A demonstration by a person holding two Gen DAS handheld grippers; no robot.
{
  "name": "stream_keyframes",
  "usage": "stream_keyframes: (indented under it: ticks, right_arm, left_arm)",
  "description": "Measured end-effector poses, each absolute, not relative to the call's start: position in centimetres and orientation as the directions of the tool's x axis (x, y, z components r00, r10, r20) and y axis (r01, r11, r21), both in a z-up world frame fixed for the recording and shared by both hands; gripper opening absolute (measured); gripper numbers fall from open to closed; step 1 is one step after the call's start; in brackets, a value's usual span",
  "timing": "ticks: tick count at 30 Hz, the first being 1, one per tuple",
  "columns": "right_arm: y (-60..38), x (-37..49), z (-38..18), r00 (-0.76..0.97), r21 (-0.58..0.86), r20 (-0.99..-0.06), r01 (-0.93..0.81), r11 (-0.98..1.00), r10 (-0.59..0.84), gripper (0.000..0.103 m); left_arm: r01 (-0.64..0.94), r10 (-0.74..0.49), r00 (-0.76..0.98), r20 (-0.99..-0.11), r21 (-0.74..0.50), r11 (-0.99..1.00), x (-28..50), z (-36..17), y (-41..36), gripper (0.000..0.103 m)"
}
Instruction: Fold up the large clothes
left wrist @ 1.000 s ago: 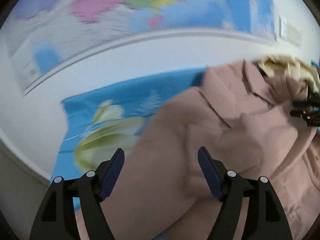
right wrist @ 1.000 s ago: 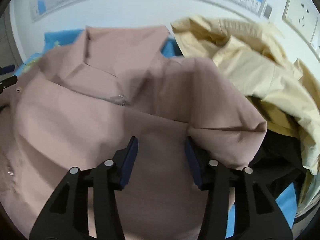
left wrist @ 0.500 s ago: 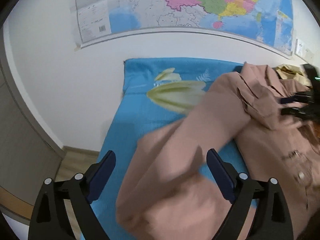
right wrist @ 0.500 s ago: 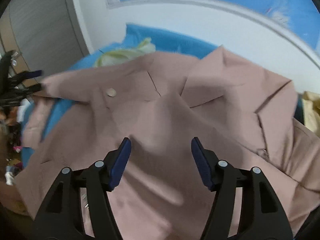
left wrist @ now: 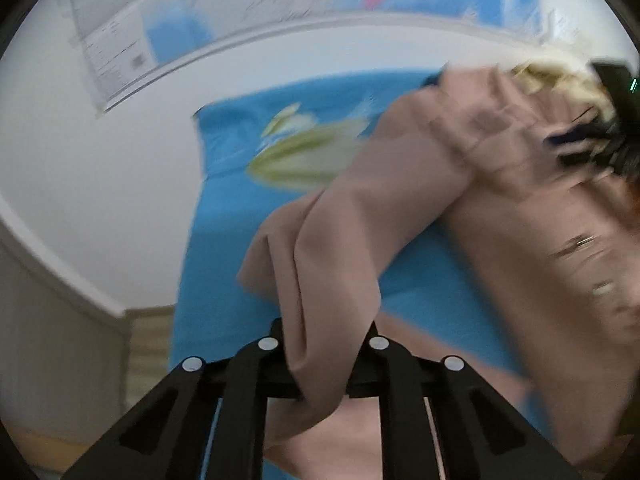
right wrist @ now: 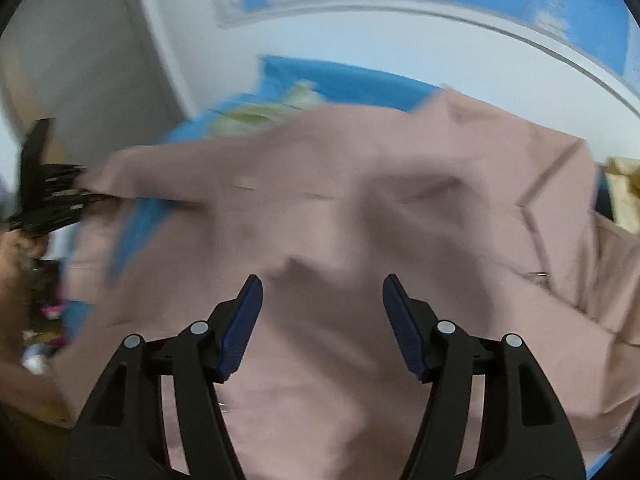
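A large dusty-pink shirt (left wrist: 500, 220) lies spread on a blue bedsheet (left wrist: 240, 208). In the left wrist view one of its sleeves (left wrist: 340, 248) runs toward me in a bunched fold, and my left gripper (left wrist: 324, 328) is shut on that fold. My right gripper (right wrist: 322, 292) hovers over the shirt's body (right wrist: 360, 184); its jaws are opening and nothing is between them. Each gripper shows in the other's view: the left gripper (right wrist: 52, 196) pinching cloth at the far left, the right gripper (left wrist: 588, 140) blurred at the far right.
The sheet has a pale flower print (left wrist: 304, 152). A yellow garment (left wrist: 560, 80) is heaped beyond the shirt by the white wall. A world map (left wrist: 280, 0) hangs above. The bed's left edge drops to a wooden floor (left wrist: 148, 340).
My left gripper has gone from wide open to shut on the sleeve fold. The right gripper has swung left across the shirt and its jaws have spread wider.
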State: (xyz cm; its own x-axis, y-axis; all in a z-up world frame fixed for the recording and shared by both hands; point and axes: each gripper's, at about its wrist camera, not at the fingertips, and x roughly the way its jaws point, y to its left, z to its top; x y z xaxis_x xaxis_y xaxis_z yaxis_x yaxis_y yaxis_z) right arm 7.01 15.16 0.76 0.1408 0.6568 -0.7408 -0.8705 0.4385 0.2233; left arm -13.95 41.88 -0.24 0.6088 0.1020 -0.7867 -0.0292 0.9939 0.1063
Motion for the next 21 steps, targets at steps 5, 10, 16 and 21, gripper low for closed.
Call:
stream_keyframes:
  ticks: [5,10,16,21]
  right_arm:
    - [20.0,-0.1,1.7,-0.118,0.313,-0.666,-0.940,0.133,0.737,0.070]
    - [25.0,-6.0,1.3,-0.281,0.390,-0.594,-0.920,-0.035,0.754,0.074]
    - [26.0,-6.7,1.2,-0.107,0.402,-0.519,-0.906,0.132,0.848,0.084]
    - [24.6,-5.5,1.7,0.073,0.369,-0.469,-0.889,0.271,0.880,0.075]
  left_arm:
    - [0.063,-0.044,0.632,-0.773,-0.006,0.998,-14.3,3.8,39.8,0.007]
    - [0.061,-0.127,0.632,-0.764,-0.114,0.992,-13.6,5.2,38.1,0.007]
    - [-0.005,-0.193,0.645,-0.739,-0.256,0.967,-11.4,6.9,37.6,0.007]
    - [0.019,-0.276,0.663,-0.696,-0.352,0.936,-10.1,8.3,35.3,0.009]
